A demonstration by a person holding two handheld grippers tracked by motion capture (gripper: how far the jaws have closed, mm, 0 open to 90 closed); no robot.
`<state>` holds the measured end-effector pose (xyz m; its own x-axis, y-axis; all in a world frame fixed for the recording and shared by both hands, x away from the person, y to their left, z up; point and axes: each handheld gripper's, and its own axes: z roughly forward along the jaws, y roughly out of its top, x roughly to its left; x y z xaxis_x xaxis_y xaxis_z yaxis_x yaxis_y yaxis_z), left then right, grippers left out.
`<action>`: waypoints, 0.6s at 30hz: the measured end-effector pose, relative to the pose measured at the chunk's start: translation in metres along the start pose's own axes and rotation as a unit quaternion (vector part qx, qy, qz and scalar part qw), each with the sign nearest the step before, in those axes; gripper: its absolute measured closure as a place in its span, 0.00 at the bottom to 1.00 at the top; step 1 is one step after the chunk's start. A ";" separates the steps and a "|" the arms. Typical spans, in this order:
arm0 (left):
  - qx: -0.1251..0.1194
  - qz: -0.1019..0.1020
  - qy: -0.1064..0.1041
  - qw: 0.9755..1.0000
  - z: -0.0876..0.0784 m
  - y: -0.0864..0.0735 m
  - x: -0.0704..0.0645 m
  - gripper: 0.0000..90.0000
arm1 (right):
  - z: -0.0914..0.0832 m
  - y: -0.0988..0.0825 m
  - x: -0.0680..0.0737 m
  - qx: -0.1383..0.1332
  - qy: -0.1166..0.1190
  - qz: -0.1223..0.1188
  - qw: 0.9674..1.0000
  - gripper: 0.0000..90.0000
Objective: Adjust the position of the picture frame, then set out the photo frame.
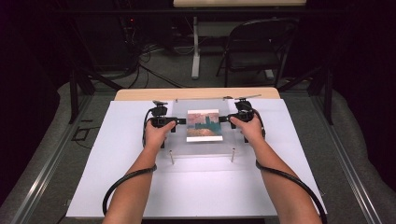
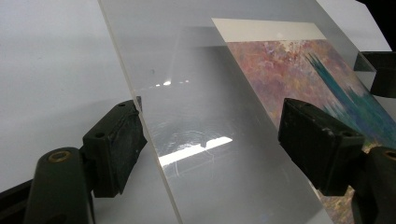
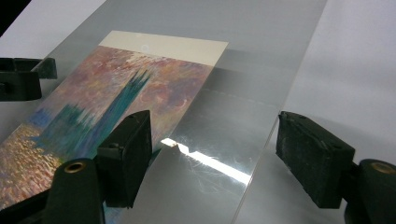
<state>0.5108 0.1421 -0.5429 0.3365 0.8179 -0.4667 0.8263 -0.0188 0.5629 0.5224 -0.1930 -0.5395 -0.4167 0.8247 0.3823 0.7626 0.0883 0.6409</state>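
While both hands are resting at the middle of the bench (image 1: 116,186), a clear acrylic sheet (image 1: 180,140) is lying over a painted print (image 1: 204,125), and the 2 grippers are flanking it from opposite sides.

Position: the sheet is sitting at the centre of the white bench, with the left gripper (image 1: 180,121) at its 9 o'clock edge and the right gripper (image 1: 223,119) at its 3 o'clock edge. 2 metal pins (image 1: 172,157) are standing at the sheet's 6 o'clock edge, 1 near each corner.

Gripper state: in the left gripper view, the left gripper (image 2: 210,144) is standing wide, 1 jaw outside the sheet's edge and 1 above its surface; the outer pad appears to be just at the edge, not clamping. In the right gripper view, the right gripper (image 3: 212,156) is likewise spread wide, straddling the opposite edge with a gap beside the outer jaw. Neither is gripping anything.

Step in hand, as judged: the sheet seems to be either newly set down over the print or about to be lifted; which of these cannot be told.

Next move, as judged: if lifting, both grippers would need to close evenly on the thin edges and rise together, keeping the sheet level so the print is not dragged.
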 end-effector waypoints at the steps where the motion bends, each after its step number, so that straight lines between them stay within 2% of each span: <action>1: 0.000 -0.004 -0.001 1.000 0.001 0.000 0.000 0.25 | 0.000 0.000 0.000 0.000 0.000 0.000 1.000 0.30; 5: -0.002 -0.009 -0.006 1.000 0.002 0.000 0.001 0.25 | 0.001 0.000 -0.001 0.002 0.005 0.009 1.000 0.29; 7: -0.002 -0.008 -0.007 1.000 0.002 0.000 0.001 0.25 | 0.002 0.000 -0.002 0.006 0.012 0.021 1.000 0.30; 18: 0.002 -0.012 -0.006 1.000 0.001 0.001 0.002 0.27 | 0.002 0.002 0.000 0.006 0.004 0.014 1.000 0.29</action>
<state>0.5127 0.1428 -0.5435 0.3221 0.8107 -0.4889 0.8358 -0.0010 0.5490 0.5246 -0.1914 -0.5399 -0.3992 0.8227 0.4047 0.7793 0.0719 0.6225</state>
